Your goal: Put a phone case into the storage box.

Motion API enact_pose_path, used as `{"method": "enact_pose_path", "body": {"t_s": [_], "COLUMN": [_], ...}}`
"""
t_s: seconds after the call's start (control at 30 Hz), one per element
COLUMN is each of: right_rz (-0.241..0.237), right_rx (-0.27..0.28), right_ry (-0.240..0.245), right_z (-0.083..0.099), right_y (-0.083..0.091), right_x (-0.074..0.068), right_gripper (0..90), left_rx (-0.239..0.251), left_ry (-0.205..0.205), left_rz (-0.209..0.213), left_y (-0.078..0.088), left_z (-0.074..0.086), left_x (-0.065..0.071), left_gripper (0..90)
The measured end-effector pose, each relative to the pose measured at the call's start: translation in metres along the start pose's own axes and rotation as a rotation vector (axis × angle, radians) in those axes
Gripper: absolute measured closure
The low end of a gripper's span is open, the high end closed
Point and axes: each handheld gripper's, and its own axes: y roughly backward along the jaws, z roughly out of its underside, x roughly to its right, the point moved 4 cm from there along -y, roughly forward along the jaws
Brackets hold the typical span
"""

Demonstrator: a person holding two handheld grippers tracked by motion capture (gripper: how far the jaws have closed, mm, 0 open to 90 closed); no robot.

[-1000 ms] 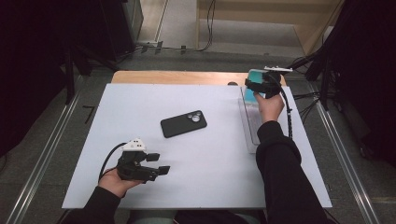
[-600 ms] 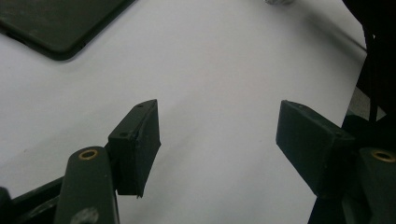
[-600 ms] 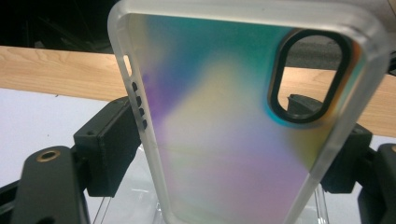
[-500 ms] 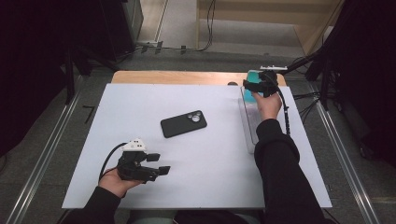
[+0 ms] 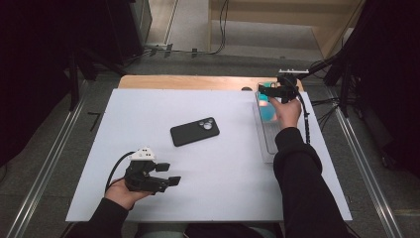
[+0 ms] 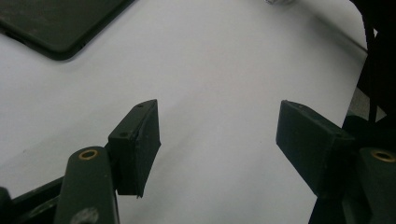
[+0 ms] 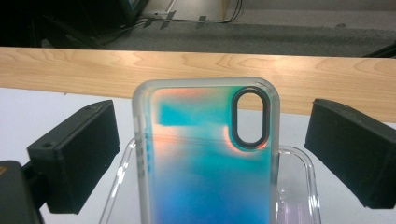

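Observation:
An iridescent teal phone case (image 7: 205, 158) stands between the jaws of my right gripper (image 7: 212, 140), with a gap on each side, so the pads do not touch it. Those jaws have just been opening. The case rests on a clear case (image 7: 299, 186) below it. In the high view the right gripper (image 5: 265, 91) is at the table's far right, with the teal case (image 5: 267, 113) just in front of it. My left gripper (image 5: 168, 173) rests near the front left edge, open and empty (image 6: 219, 135). A black phone (image 5: 194, 132) lies camera side up at mid-table.
The white table mat (image 5: 148, 109) ends at a wooden strip (image 5: 188, 82) along the far edge. A clear tray or stack of cases (image 5: 267, 144) runs along the right side beside the person's sleeve. The phone's corner (image 6: 51, 23) lies ahead of the left jaws.
The right gripper's jaws have spread wider and let go of the teal case, which now sits lower, closer to the hand. The left gripper and the phone have not moved.

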Motion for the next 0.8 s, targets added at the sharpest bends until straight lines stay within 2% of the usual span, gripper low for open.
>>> {"method": "enact_pose_path", "body": {"t_s": [0.1,0.3,0.5,0.6,0.8], "right_rz": [-0.014,-0.079,-0.125,-0.151,-0.222], "right_rx": [-0.006,-0.012,-0.058,-0.075,-0.11], "right_ry": [-0.009,-0.002,0.049,0.053,0.101], "right_z": [-0.002,-0.002,0.002,0.004,0.011], "right_y": [0.006,0.026,0.045,0.054,0.068], "right_x": [-0.002,-0.009,-0.017,-0.022,-0.035], "right_gripper": [1.6,1.6,1.8,4.0,6.6], "left_rx": [-0.004,0.0,0.006,0.004,0.004], "left_ry": [0.003,0.018,0.027,0.03,0.033], "left_rz": [0.001,0.004,0.001,0.001,0.001], "left_y": [0.0,0.002,0.004,0.004,0.004], "left_z": [0.0,-0.001,-0.003,-0.004,-0.006], "left_x": [-0.001,-0.002,-0.004,-0.006,-0.008], "left_gripper": [30.6,30.6,30.6,30.5,30.5]}}
